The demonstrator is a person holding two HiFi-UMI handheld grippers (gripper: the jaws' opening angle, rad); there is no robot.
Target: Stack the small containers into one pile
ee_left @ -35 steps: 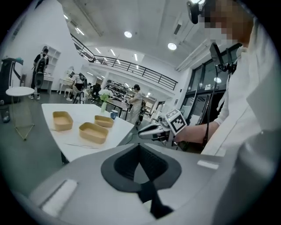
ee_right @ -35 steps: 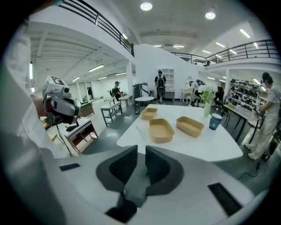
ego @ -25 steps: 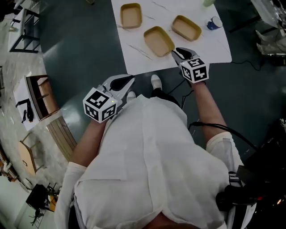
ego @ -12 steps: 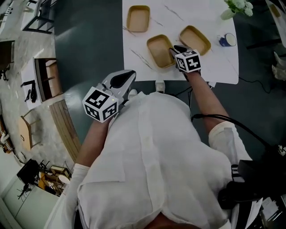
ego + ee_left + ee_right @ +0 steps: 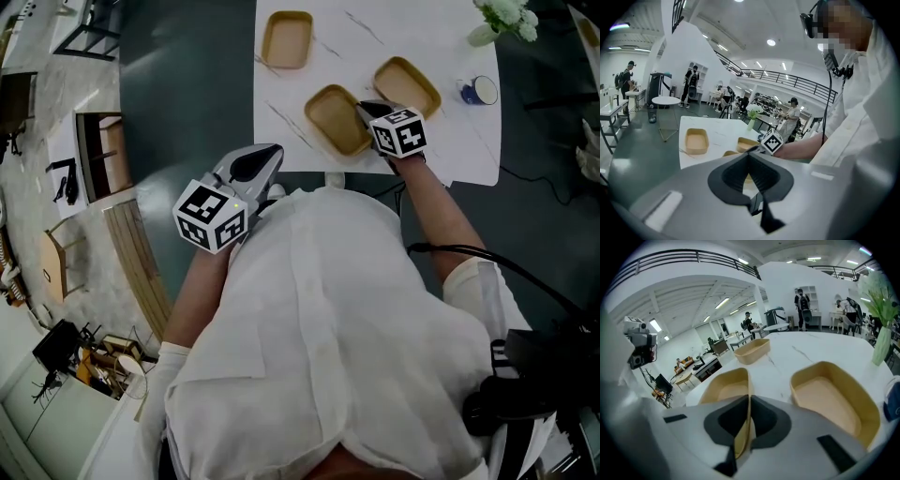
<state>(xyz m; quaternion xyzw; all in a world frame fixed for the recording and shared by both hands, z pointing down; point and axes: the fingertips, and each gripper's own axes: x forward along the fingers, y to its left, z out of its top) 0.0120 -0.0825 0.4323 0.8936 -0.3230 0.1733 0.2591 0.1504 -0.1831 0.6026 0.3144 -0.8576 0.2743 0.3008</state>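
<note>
Counter, head view: a white marbled counter (image 5: 450,56) was seen over a dark floor. Three tan containers were spread on it, apart and unstacked: far container (image 5: 288,38), middle container (image 5: 338,119), right container (image 5: 407,86).
Grippers, head view: the right hand-held gripper (image 5: 367,111) was seen at the middle container's right rim. The left hand-held gripper (image 5: 267,155) was held off the counter, near the person's shirt.
Left gripper view: its jaws were seen tip to tip, with nothing gripped.
Right gripper view: the jaws had just been closing and were pinched on the middle container's (image 5: 725,387) side wall. The right container (image 5: 829,399) was seen just beside it.
</note>
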